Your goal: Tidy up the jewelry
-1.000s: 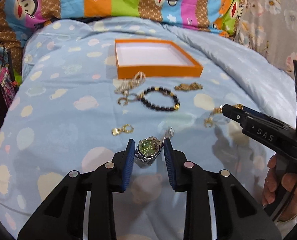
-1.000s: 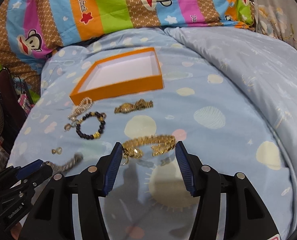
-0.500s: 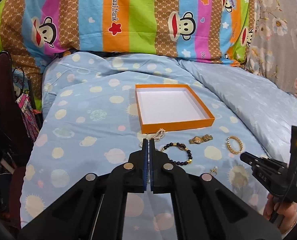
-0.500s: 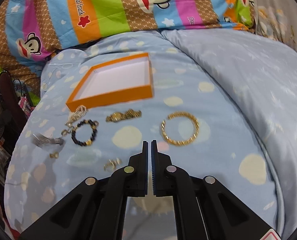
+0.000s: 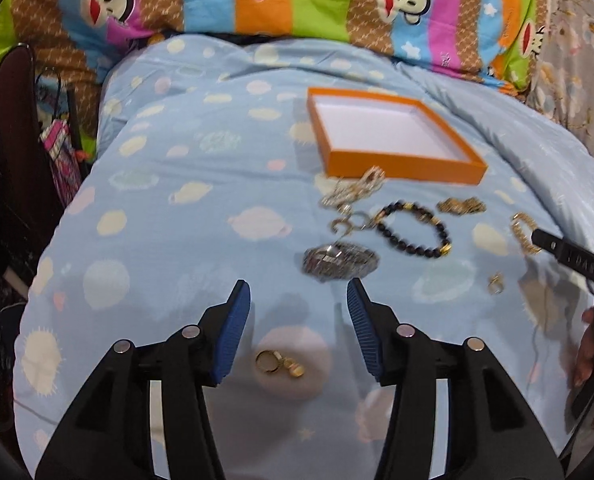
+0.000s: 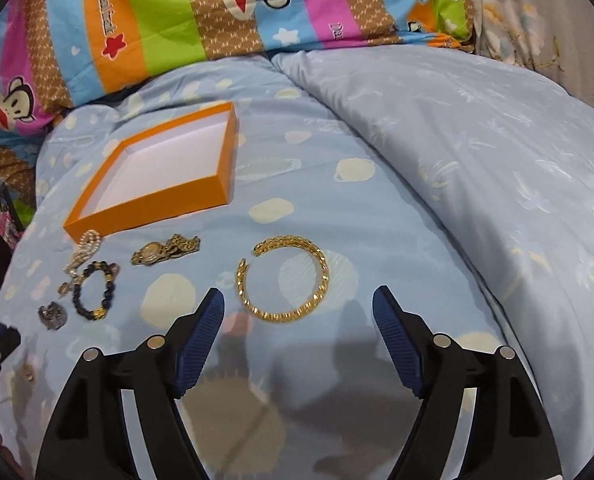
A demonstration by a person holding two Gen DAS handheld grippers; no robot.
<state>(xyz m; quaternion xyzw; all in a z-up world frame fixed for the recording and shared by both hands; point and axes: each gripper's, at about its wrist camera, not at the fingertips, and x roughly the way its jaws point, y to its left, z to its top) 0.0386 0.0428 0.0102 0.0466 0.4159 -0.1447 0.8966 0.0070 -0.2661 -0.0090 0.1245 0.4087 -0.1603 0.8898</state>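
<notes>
Both claws spread, nothing pinched. Left claw (image 5: 299, 296) hovers low over the bed (image 5: 185, 240); a small gold ring pair (image 5: 279, 363) lies between its fingers, the silver watch (image 5: 339, 260) just ahead. Right claw (image 6: 297, 304) hangs over the open gold bangle (image 6: 283, 278), which lies flat on the quilt just ahead of its fingertips. The orange tray (image 6: 153, 208) sits well beyond, empty.

Handling, judged:
- Bangle: rigid, light, textured metal, likely slick against the pads. Best taken across one side of the band, away from the gap.
- Watch: heaviest piece; its bracelet will droop. Take it across the case.
- Rings: tiny, sunk in soft quilt; pads must press into the fabric.
- Black bead bracelet (image 5: 415, 232): limp, will dangle.
- Pearl-like cluster (image 5: 353, 192) is blurred, make-up uncertain.
</notes>
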